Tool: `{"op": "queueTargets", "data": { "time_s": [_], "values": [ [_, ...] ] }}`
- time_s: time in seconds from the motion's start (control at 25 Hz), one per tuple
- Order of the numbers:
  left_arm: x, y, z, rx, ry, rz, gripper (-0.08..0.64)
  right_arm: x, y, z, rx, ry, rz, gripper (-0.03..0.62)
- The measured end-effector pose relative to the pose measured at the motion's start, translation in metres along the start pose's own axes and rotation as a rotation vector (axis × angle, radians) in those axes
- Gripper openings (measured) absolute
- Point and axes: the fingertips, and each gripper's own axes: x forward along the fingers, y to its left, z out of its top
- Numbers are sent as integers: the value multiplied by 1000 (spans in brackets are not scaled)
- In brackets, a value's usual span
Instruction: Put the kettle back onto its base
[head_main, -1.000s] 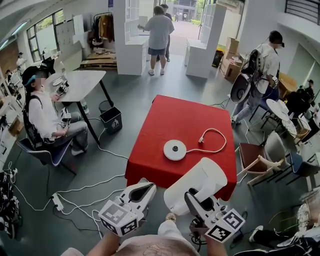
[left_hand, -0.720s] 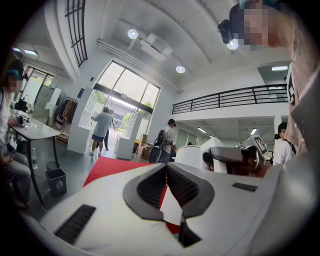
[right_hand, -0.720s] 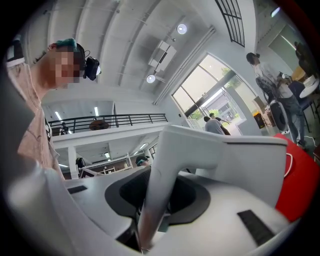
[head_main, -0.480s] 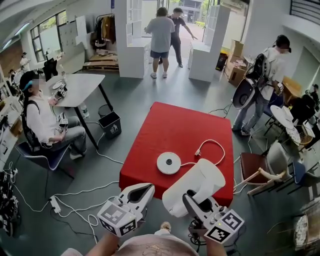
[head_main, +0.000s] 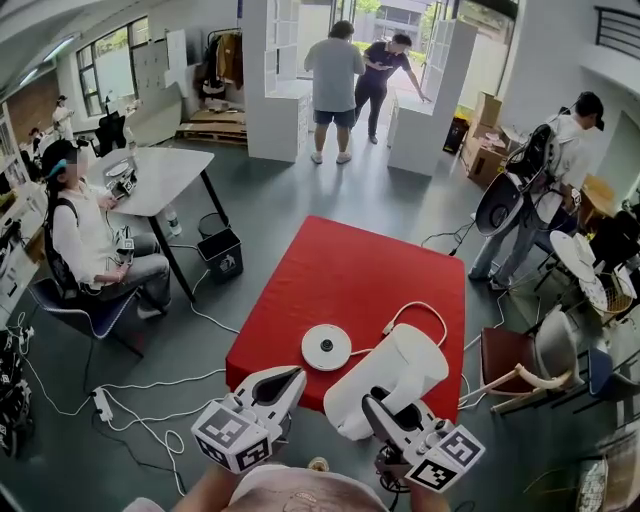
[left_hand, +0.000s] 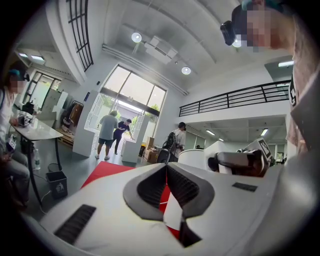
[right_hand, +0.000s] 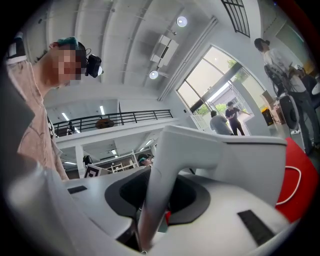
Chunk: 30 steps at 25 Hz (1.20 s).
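Observation:
A white kettle (head_main: 388, 374) hangs tilted over the near edge of the red table (head_main: 340, 270). My right gripper (head_main: 386, 408) is shut on its handle (right_hand: 159, 197), which runs between the jaws in the right gripper view, with the kettle body (right_hand: 227, 157) beyond. The round white base (head_main: 326, 347) lies on the table just left of the kettle. Its cord (head_main: 415, 310) loops off to the right. My left gripper (head_main: 283, 378) is shut and holds nothing, level beside the kettle at the table's near corner. In the left gripper view its pads (left_hand: 150, 186) meet, and the kettle (left_hand: 197, 156) shows to the right.
A chair (head_main: 515, 360) stands right of the table. Cables and a power strip (head_main: 100, 404) lie on the floor at left, near a black bin (head_main: 222, 253). A seated person (head_main: 85, 240) is at a grey table (head_main: 165, 175). People stand by the doorway and at right.
Both grippers and the kettle have come closer to the red table. The base now lies nearer and further left in the head view. The people at the doorway have shifted.

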Motion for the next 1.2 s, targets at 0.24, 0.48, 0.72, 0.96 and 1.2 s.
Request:
{"op": "queueTargets", "data": {
  "time_s": [0.24, 0.48, 0.72, 0.96, 1.2],
  "values": [
    [15, 19, 1, 0, 22, -12, -11, 16, -17, 2, 10, -13, -21, 123],
    [31, 29, 2, 0, 44, -55, -12, 27, -25, 5, 21, -29, -53, 123],
    [43, 41, -1, 0, 64, -76, -12, 36, -37, 10, 15, -52, -78, 121],
    [48, 43, 1, -13, 67, -89, -12, 42, -42, 14, 18, -58, -87, 121],
    [55, 45, 1, -21, 62, -98, -12, 52, -49, 16, 8, -50, -85, 121]
  ]
}}
